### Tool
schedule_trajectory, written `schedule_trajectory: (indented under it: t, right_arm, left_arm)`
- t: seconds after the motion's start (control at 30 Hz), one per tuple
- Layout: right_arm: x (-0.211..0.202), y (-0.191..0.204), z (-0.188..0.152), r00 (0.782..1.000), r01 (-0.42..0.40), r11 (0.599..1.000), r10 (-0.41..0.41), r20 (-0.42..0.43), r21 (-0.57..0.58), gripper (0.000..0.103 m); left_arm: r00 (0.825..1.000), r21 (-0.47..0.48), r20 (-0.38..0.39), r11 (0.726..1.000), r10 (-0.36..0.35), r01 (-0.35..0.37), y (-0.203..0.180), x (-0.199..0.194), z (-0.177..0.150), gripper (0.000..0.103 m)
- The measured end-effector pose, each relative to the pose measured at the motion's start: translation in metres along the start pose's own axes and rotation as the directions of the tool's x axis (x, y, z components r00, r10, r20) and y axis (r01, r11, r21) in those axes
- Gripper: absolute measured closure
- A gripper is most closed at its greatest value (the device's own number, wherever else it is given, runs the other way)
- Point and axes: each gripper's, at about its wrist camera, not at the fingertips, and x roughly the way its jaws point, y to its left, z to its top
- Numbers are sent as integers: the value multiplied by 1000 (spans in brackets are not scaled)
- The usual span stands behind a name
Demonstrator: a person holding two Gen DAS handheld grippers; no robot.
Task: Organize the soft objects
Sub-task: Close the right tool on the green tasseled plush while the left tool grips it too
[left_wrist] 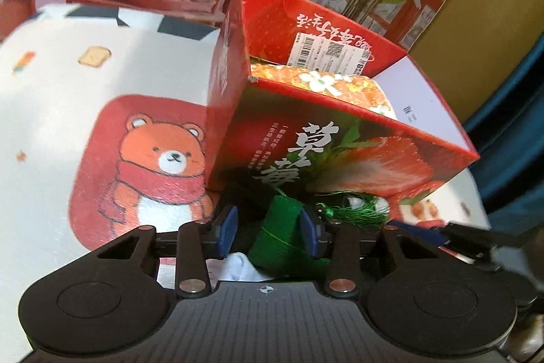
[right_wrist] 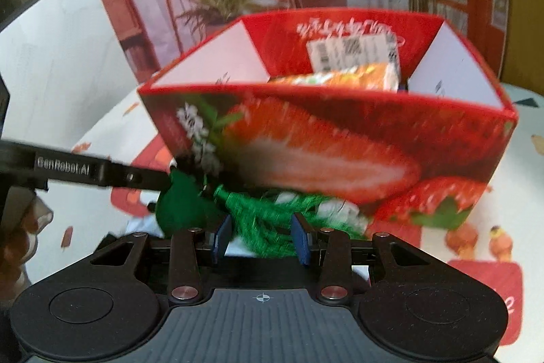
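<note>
From the left wrist camera, the left gripper (left_wrist: 267,232) has its two blue-padded jaws standing either side of a green fabric pouch shaped like a wrapped dumpling (left_wrist: 280,238); the right pad touches the cloth, while a gap shows at the left pad, so a firm pinch cannot be told. The pouch lies on the white tablecloth printed with an orange bear in a red scarf (left_wrist: 149,165), just in front of an open red cardboard box with a strawberry picture (left_wrist: 343,142). A shiny green tassel (left_wrist: 360,210) trails off to the right of the pouch, and an orange flowered cushion (left_wrist: 326,84) sits inside the box. From the right wrist camera — somewhat blurred — the right gripper (right_wrist: 261,238) has its blue pads partly spread with the tassel's green threads bunched between them; whether they press on the threads cannot be told. The pouch sits left of it, against the black finger of the left gripper, which reaches in from the left edge.
</note>
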Motion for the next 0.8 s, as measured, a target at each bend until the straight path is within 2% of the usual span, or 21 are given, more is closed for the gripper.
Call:
schedule_trajectory:
  t: [0.13,0.23,0.57,0.8]
  right_arm:
    - [4,4,-3,999,-16,1000,16,-28,-14,66]
    - [3,8,-3,999,-33,999,32,-33,-32,66]
    - [5,16,-4,996,-70,995,66,-57,-65,65]
    - [16,11,-9,995,-55,997,51,-82,-48,62]
  left_arm:
    - [997,-33,-19,996,-78,78,0,5,-3,64]
    - [992,-19,-32,993,-120,120,-9,11,-6,67]
    - [986,2,-62,988,-155,155,-23,20,-10,69]
    - [984,14,-77,987,-159,161,-29,27,-12,69]
